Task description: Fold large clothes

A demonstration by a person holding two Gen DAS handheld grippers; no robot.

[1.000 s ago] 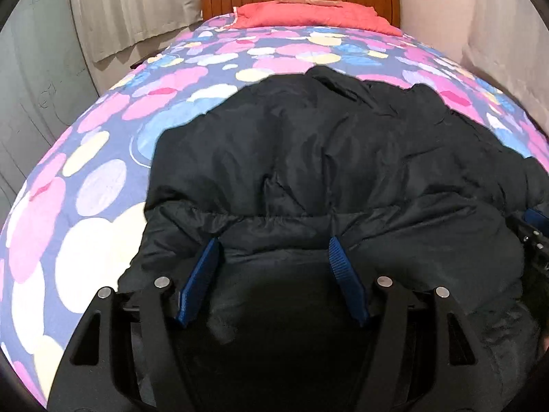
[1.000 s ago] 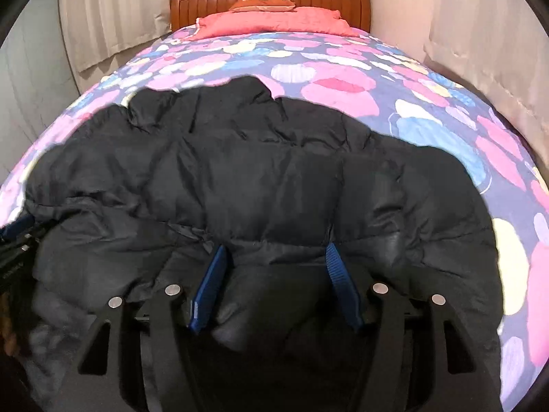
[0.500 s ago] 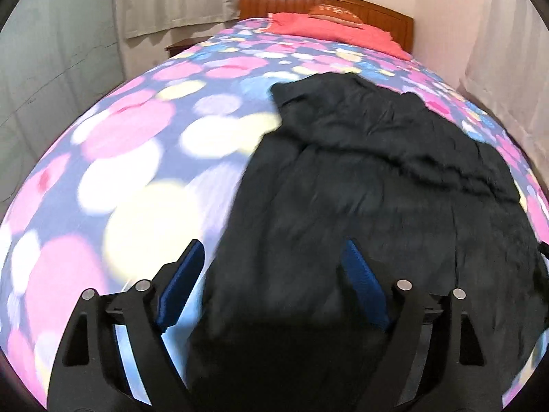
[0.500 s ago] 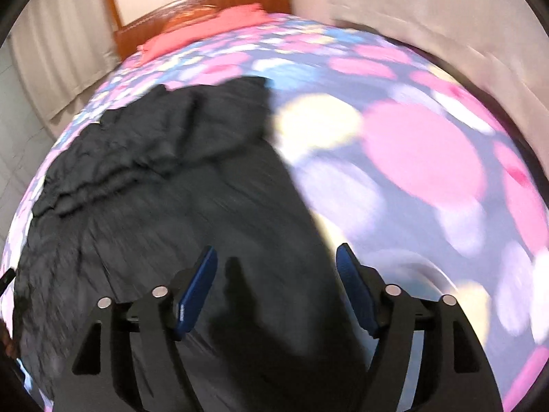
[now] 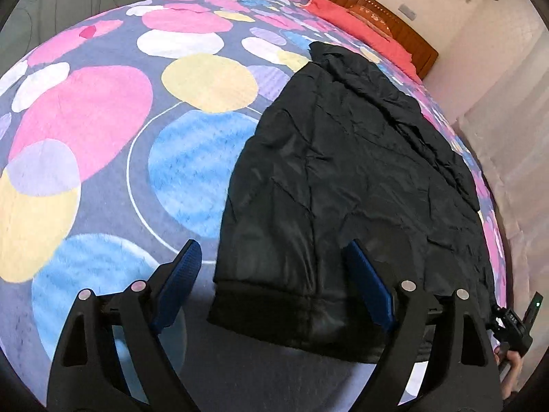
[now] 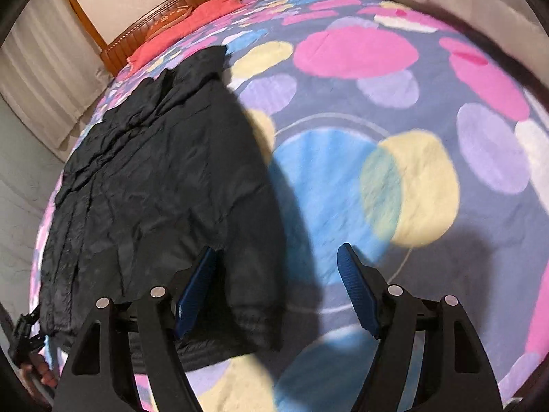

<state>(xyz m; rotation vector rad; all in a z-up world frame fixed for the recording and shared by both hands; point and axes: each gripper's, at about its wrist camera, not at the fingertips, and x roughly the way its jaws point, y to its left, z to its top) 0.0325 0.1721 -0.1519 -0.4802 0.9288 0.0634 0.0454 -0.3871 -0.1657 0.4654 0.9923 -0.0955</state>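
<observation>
Two grippers hang over the bed (image 5: 85, 110), both angled down, both with jaws spread wide and nothing pinched. We see the left gripper (image 5: 271, 271) above the near left corner of the black jacket (image 5: 343, 171); its jaws have just been opening. Its right pad sits over the fabric, its left pad over bare bedspread, and the hem shows in the gap between them, but the pads press on nothing. We see the right gripper (image 6: 278, 267) mirror this at the jacket's near right corner: left pad over the black fabric, right pad over the bedspread, jaws have just been opening, nothing gripped.

We see the jacket (image 6: 154, 189) lie spread flat along the middle of the bed, hem toward the foot edge nearest us, rumpled top pointing to the headboard (image 5: 377, 10). A red pillow (image 5: 357, 24) lies at the head end. The bedspread carries big pink, blue, yellow and lilac circles. Part of the right gripper and a hand (image 5: 511, 367) show at the lower right edge of the left view. The right view is a bit blurred.
</observation>
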